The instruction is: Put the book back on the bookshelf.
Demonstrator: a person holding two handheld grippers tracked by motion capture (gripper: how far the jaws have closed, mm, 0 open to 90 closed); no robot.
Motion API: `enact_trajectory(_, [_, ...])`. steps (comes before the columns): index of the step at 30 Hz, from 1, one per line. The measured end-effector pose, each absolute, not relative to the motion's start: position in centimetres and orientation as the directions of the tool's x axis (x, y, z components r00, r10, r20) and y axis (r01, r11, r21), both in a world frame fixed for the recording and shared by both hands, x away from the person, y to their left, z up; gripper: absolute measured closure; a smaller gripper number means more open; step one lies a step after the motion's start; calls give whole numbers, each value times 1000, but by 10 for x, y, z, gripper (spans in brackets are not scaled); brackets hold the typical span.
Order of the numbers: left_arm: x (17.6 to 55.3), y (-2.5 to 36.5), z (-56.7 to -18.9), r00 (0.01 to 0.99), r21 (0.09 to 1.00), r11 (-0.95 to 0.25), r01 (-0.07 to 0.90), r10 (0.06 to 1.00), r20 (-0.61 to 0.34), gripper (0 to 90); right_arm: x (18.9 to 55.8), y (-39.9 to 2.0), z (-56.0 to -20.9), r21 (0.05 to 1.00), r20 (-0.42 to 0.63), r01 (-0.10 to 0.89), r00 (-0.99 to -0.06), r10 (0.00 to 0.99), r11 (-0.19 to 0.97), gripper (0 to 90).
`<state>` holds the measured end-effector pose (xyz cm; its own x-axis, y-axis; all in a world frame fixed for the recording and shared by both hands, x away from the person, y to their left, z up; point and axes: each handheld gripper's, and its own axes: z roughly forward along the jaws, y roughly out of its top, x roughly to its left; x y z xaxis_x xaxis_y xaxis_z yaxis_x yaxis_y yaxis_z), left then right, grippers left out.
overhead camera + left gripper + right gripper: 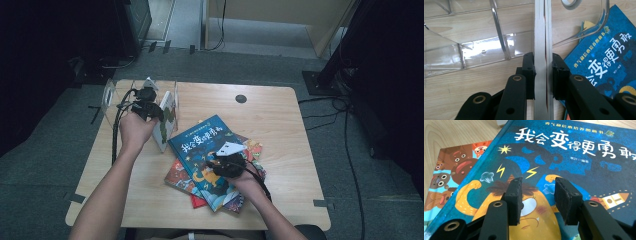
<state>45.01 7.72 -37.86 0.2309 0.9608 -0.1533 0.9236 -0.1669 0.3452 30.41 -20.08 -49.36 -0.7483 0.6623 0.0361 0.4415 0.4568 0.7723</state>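
Note:
An upright book (pixel 166 120) stands at the right end of a clear acrylic rack (pixel 111 95) at the table's back left. My left gripper (pixel 150 107) is shut on it. In the left gripper view the pads of the left gripper (pixel 541 62) press both sides of the book's white page edges (pixel 540 30), with the rack (pixel 474 52) behind. A blue picture book (pixel 210 155) lies on top of a stack at the centre. My right gripper (pixel 216 161) hovers open just over its cover (pixel 574 152). Nothing sits between the jaws of the right gripper (pixel 537 187).
Under the blue book lie other colourful books, one with cartoon animals (pixel 451 167) and a red one (pixel 177 177). The wooden table (pixel 280 130) has a black round grommet (pixel 241 98) near its back edge. Cables and dark stands surround the table on the floor.

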Motion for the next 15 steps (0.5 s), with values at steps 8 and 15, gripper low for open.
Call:
enact_trajectory(8, [455, 75, -376, 235, 338, -177, 924, 962, -140, 774, 304, -201, -494, 773, 36, 441, -748, 662, 456, 579])
enact_trajectory(15, [460, 74, -373, 240, 346, -181, 921, 961, -135, 774, 304, -201, -494, 773, 36, 440, -749, 662, 456, 579])
